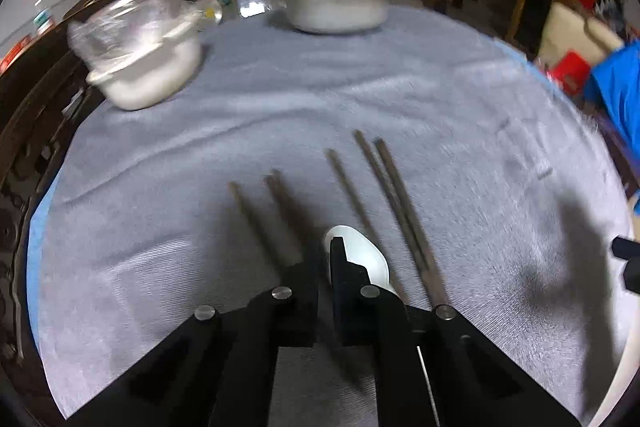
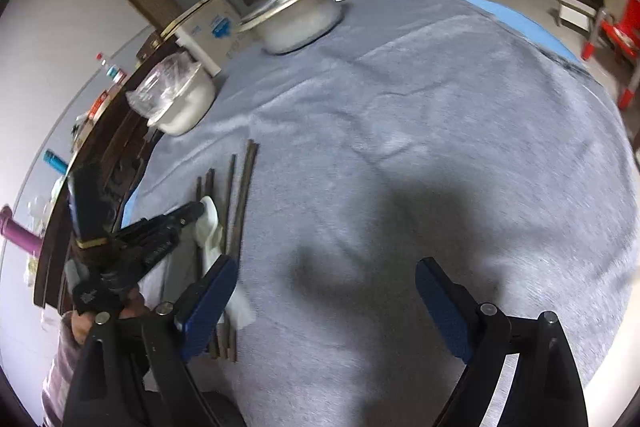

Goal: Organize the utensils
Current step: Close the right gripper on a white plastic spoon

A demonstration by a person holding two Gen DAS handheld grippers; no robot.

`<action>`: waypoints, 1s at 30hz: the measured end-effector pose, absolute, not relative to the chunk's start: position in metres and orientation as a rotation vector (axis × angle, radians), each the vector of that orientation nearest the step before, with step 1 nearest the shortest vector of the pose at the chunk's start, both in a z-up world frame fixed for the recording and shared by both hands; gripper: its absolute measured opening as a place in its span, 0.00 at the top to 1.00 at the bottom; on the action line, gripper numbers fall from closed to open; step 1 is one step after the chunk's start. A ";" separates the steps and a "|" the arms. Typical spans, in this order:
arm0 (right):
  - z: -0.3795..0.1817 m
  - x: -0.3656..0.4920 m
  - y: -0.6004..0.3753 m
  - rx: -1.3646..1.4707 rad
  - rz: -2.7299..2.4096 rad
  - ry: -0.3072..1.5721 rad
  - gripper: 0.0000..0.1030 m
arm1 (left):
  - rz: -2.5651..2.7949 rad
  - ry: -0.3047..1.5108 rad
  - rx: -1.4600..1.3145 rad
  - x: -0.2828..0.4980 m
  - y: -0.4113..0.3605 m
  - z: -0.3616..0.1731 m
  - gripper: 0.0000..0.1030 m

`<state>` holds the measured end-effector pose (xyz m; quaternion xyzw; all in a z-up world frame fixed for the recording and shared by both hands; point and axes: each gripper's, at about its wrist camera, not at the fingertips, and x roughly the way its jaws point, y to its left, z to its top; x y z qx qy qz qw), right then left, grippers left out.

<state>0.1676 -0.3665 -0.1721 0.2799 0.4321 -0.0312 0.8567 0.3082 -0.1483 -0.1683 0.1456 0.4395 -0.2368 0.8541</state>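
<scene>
Spoon (image 1: 362, 259) lies among chopsticks (image 1: 400, 211) near me on cloth (image 1: 360, 99); my left gripper (image 1: 326, 267) pinches its rim to separate it; right gripper (image 2: 324, 291) hangs wide, empty, ready.

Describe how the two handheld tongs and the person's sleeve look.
The left tongs are all black with round silver pivot pins. The right tongs have black arms, silver pins and blue textured pads. A striped purplish sleeve shows at the left hand.

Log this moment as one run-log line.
left gripper: shut at white spoon, grip unclear | right gripper: open, empty, over grey cloth | chopsticks: on cloth | stage: pickup
</scene>
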 end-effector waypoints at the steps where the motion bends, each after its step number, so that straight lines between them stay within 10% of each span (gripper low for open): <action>1: -0.171 0.172 -0.361 0.575 -0.051 0.910 0.10 | -0.493 0.916 0.294 0.308 -0.141 -0.165 0.95; 21: -0.187 0.308 -0.266 0.366 0.192 1.017 0.26 | -0.478 0.999 0.060 0.307 -0.070 -0.176 0.95; 25: -0.196 0.328 -0.255 0.312 0.136 1.044 0.40 | -0.496 1.022 0.008 0.307 -0.063 -0.181 0.95; 27: -0.197 0.332 -0.252 0.276 0.117 1.053 0.59 | -0.523 1.040 -0.012 0.306 -0.063 -0.182 0.95; 28: -0.198 0.333 -0.253 0.266 0.104 1.059 0.85 | -0.535 1.046 -0.015 0.305 -0.065 -0.182 0.95; 30: -0.200 0.333 -0.260 0.306 0.107 1.065 0.89 | -0.561 1.057 -0.023 0.304 -0.072 -0.182 0.95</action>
